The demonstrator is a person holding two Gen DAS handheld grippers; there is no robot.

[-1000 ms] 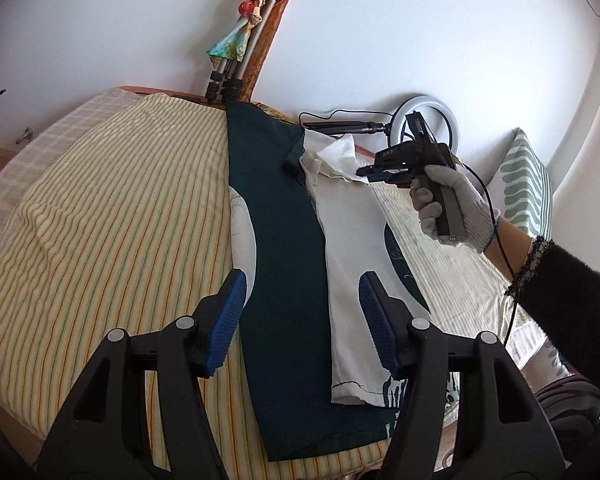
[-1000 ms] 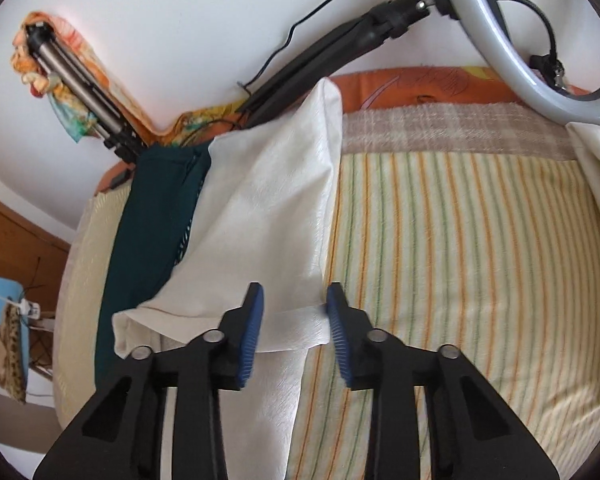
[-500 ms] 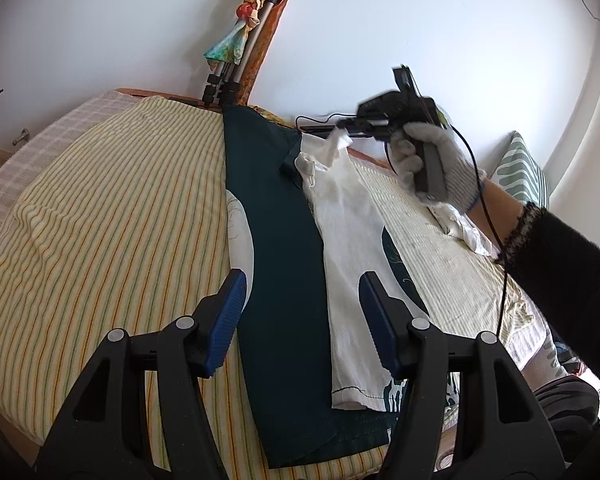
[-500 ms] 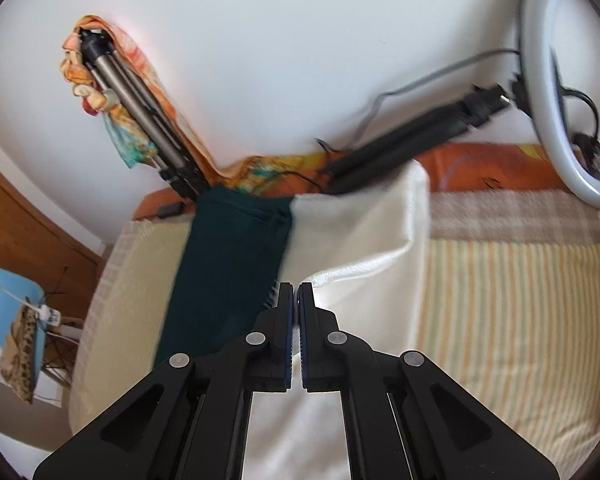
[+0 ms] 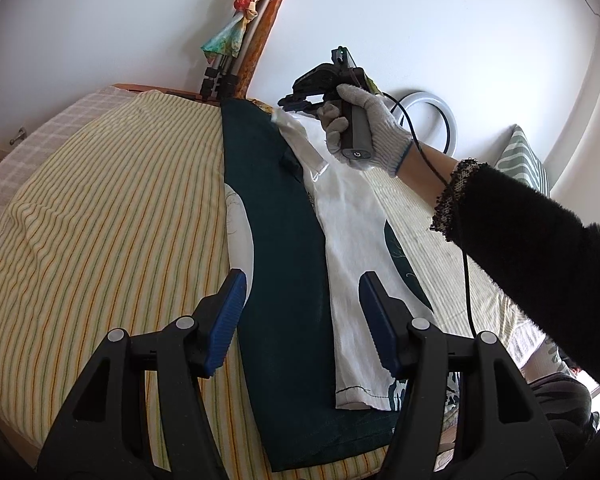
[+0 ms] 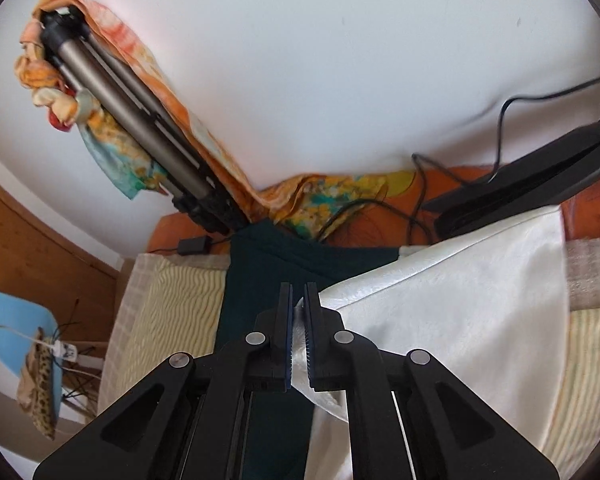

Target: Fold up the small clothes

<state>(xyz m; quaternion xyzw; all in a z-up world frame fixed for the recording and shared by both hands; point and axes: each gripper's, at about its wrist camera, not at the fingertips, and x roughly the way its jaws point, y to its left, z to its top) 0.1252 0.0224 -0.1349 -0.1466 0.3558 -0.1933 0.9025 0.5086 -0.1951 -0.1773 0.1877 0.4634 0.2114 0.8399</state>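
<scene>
A long dark green garment point(image 5: 284, 264) lies flat on the bed, running six to twelve o'clock (white lining point(image 5: 352, 240) folded over its right half).

Each hand-held gripper is black plastic, its two arms pinned by silver round screws, with ribbed blue pads lining the fingertips point(image 5: 227, 312). The right hand point(image 5: 364, 128) wears a grey knitted glove with a blue-edged cuff; a fuzzy black sleeve point(image 5: 540, 232) ends in speckled trim; a black cable point(image 5: 466, 280) trails beneath
</scene>
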